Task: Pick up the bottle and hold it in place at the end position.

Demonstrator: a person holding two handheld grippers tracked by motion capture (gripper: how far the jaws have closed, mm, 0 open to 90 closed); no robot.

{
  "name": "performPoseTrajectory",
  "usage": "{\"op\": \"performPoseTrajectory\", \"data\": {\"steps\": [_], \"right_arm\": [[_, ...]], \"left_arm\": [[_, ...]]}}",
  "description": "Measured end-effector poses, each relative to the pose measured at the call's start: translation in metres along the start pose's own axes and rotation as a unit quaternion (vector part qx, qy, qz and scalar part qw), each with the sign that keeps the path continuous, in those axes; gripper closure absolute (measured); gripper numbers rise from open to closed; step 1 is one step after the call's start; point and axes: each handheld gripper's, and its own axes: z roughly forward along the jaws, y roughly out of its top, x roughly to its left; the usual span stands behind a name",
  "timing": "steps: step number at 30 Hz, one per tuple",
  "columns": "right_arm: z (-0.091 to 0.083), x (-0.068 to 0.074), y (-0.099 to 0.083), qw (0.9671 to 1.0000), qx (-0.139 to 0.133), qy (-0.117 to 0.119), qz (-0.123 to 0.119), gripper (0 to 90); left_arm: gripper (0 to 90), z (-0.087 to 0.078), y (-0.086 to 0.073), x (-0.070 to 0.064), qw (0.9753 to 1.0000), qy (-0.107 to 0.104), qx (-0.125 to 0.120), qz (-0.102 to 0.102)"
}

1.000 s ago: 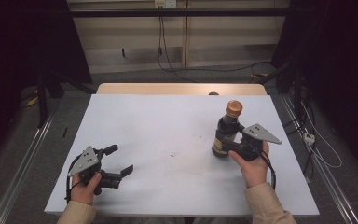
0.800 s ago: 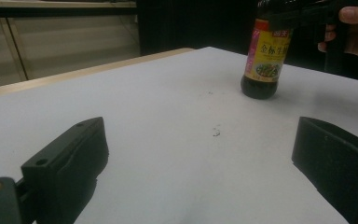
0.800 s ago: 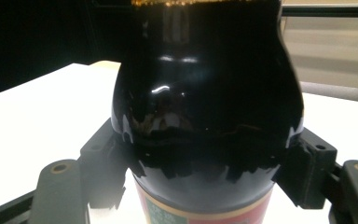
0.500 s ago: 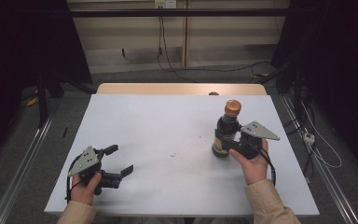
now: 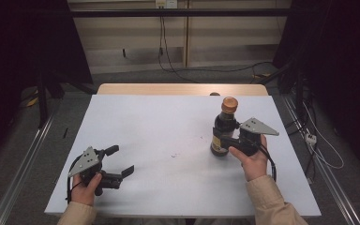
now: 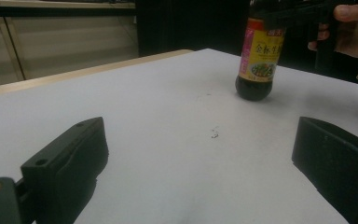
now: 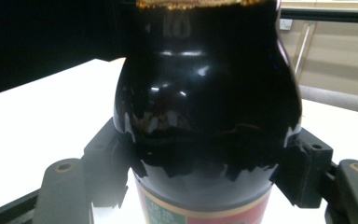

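A dark sauce bottle (image 5: 224,129) with an orange cap (image 5: 229,104) stands upright on the right half of the white table (image 5: 168,122). My right gripper (image 5: 222,138) is shut on the bottle's lower body, held by a hand from the right. In the right gripper view the bottle (image 7: 205,93) sits between both jaws, pressed on either side. The left gripper view has the bottle (image 6: 258,60), with its yellow and red label, far off. My left gripper (image 5: 121,160) rests near the front left corner, open, with bare table between its jaws.
Small dark specks (image 5: 173,154) mark the table's middle. A wooden strip (image 5: 178,89) runs along the far edge with a small dark object (image 5: 214,93) on it. Metal rails (image 5: 23,168) flank the table, and cables (image 5: 318,145) lie on the floor at the right.
The right gripper and the bottle have shifted slightly to the left. The left gripper has stayed still and open.
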Motion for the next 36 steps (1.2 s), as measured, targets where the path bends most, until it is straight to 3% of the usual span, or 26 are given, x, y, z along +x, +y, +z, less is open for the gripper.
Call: {"op": "performPoseTrajectory", "data": {"steps": [8,36], "right_arm": [[0.012,0.009,0.012,0.9999,-0.005,0.012,-0.006,28.5],[0.061,0.034,0.025,0.9983,0.001,0.056,-0.018,28.2]], "left_arm": [[3.2,0.0,0.0,0.0,1.0,0.0,-0.001,-0.003],[3.2,0.003,0.0,-0.001,1.0,-0.008,-0.003,-0.005]]}}
